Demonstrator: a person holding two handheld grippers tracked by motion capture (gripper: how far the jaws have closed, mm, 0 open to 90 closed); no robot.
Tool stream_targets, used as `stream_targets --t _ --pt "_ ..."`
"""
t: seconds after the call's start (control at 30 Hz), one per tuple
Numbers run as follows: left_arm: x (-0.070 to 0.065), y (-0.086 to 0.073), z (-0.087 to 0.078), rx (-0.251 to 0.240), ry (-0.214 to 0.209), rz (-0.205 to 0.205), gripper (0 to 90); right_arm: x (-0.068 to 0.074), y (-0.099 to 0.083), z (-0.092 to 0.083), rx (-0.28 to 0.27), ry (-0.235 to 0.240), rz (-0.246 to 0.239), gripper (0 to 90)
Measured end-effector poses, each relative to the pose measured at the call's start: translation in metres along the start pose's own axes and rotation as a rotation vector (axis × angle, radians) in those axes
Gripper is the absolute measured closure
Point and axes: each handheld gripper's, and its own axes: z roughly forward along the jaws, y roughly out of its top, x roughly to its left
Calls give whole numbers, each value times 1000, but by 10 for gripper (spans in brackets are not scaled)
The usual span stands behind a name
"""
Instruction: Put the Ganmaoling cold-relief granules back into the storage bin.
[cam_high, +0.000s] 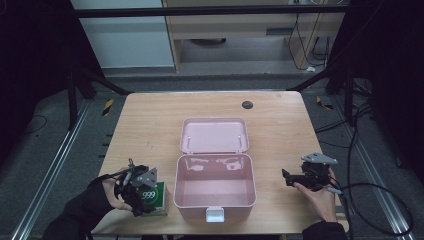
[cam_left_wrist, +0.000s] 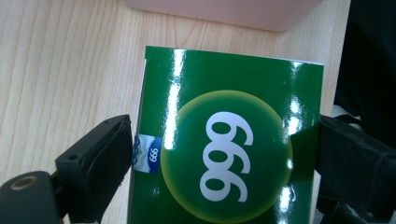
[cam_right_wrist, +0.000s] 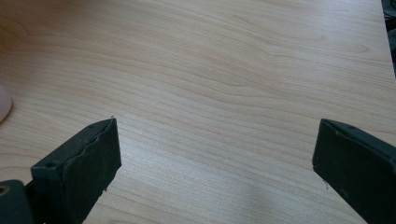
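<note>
We find the left gripper (cam_left_wrist: 224, 154) with its two black jaws set against the opposite sides of a glossy green cardboard box printed with white "999" in a yellow-ringed circle (cam_left_wrist: 224, 149); the jaws are closed on it. In the high view the same left gripper (cam_high: 137, 187) sits over the green box (cam_high: 157, 200) at the near left of the light wooden table (cam_high: 150, 120), just beside the left wall of the open pink plastic case (cam_high: 215, 187). The person's left hand (cam_high: 107, 195), in a dark sleeve, holds the gripper from the near edge.

We record the right gripper (cam_right_wrist: 215, 154) with its jaws spread wide apart, with bare wood grain of the table (cam_right_wrist: 210, 70) between them. In the high view the right gripper (cam_high: 305, 177) rests low over the table to the right of the pink case, apart from it, held by the person's right hand (cam_high: 320, 197), with a black cable (cam_high: 385, 200) trailing off to the right.

The case's lid (cam_high: 214, 135) lies folded back flat on the table behind the tub, and a white latch (cam_high: 215, 215) shows on the near wall. A small dark round disc (cam_high: 247, 104) sits near the far edge of the table.
</note>
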Motion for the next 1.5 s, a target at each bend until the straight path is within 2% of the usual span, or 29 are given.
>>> stream_targets --t 0.17,0.47,0.9,1.13,1.23,1.33,1.5 --pt "1 -4 7 -28 -12 -11 74 1 0 1 8 4 0 14" --pt "1 -6 13 -28 -30 -22 91 2 0 2 16 8 -9 13" --pt "2 -8 15 -45 -30 -28 117 2 -1 2 22 3 -16 13" --pt "4 -7 12 -44 -18 -54 140 3 -1 3 30 2 -17 13" --pt "5 -8 9 -62 -21 -70 143 2 -1 3 30 -2 -25 13" --pt "5 -7 5 -61 -17 -70 144 2 -1 3 33 -2 -23 13" --pt "4 -3 -14 -92 13 -63 145 2 -1 3 28 -5 -22 13"
